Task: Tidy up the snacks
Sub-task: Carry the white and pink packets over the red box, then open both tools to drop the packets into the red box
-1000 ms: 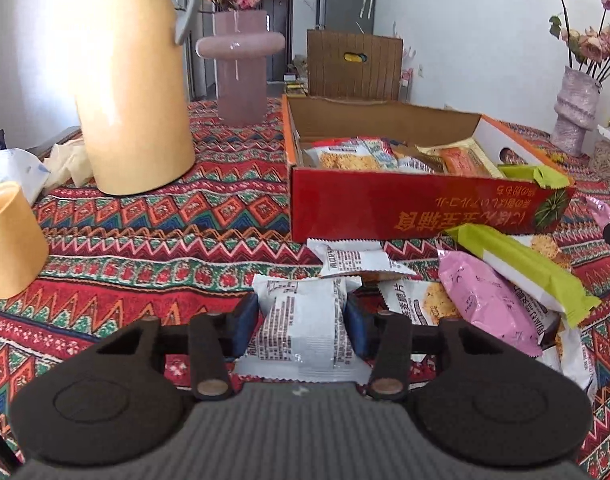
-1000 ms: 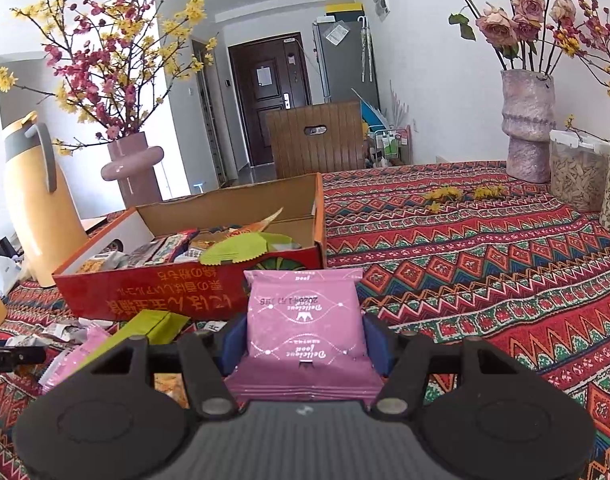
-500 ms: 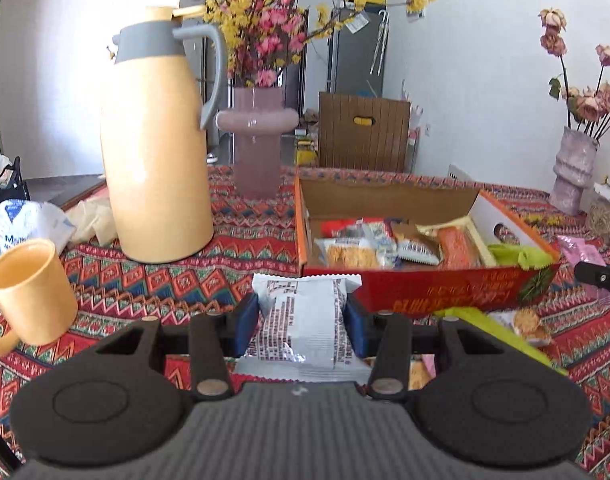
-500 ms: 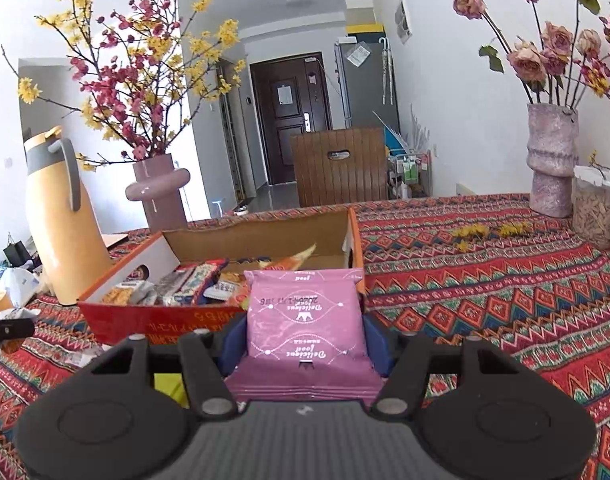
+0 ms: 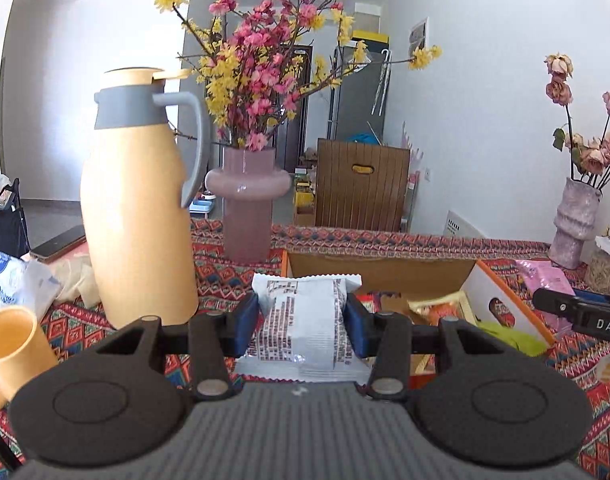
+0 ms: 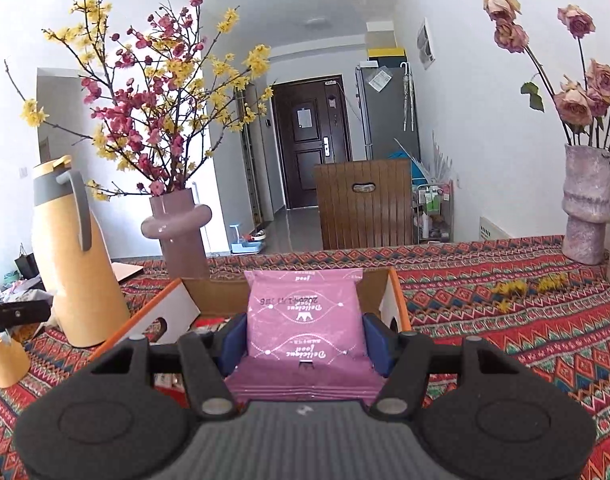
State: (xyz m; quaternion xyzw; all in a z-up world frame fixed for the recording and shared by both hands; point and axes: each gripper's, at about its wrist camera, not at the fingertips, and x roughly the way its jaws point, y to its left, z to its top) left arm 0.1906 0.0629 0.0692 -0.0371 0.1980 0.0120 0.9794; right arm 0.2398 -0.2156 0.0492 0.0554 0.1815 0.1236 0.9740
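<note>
Holding both packs above table, box point(image 5: 485, 280) ahead; left gripper point(image 5: 303, 326) clamped on white pack point(image 5: 305, 320), right gripper point(image 6: 305, 338) clamped on pink pack point(image 6: 305, 320); risks, as judgement: grippers close together over box, could clash; slick wrappers could slip out short of box; thermos point(image 5: 137, 208) and cup point(image 5: 13, 344) at table's left edge could be knocked by left-side swing.

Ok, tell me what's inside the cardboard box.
In the box: an orange packet and a green packet at its right end. The white packet in the left gripper covers the rest.
</note>
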